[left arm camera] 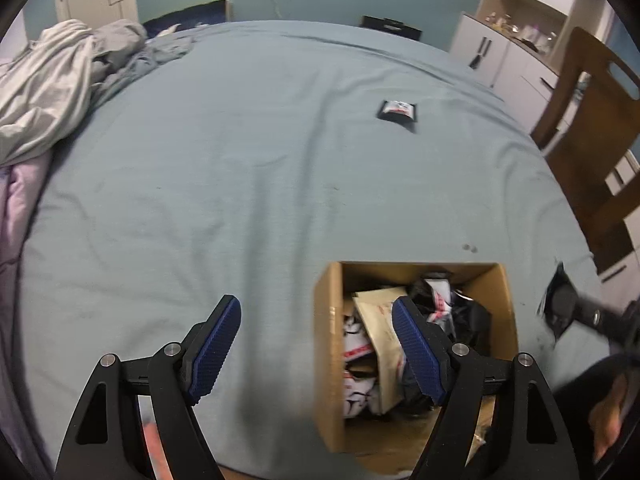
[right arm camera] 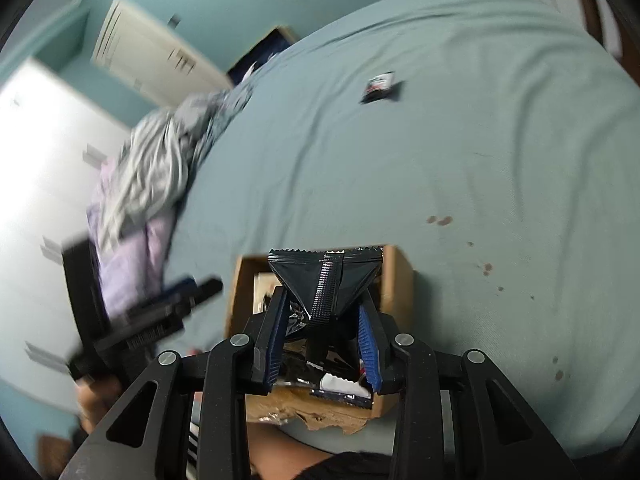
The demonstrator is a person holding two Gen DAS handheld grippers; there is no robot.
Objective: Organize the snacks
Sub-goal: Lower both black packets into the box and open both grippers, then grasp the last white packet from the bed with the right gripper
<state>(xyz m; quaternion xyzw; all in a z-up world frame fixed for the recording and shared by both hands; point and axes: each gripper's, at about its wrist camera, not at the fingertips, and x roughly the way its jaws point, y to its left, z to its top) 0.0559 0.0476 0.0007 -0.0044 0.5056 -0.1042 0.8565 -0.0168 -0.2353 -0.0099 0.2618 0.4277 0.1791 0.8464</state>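
A black snack packet (right arm camera: pixel 326 284) sits clamped in the right gripper (right arm camera: pixel 325 344) above the cardboard box (right arm camera: pixel 396 276) on the bed (right arm camera: pixel 460 140). Only the left view shows the left gripper (left arm camera: pixel 316 350) spread apart, empty, and a wooden chair (left arm camera: pixel 592 152); another packet (left arm camera: pixel 397 111) lies farther off.

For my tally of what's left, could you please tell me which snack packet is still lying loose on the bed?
The small black-and-white packet lying alone far up the blue sheet; the others sit in the cardboard box or between the right gripper's jaws.

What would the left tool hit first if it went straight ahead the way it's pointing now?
Probably only the bed sheet. The left tool is open and aimed across the bare sheet, the cardboard box just right of its line. Depth is unclear.
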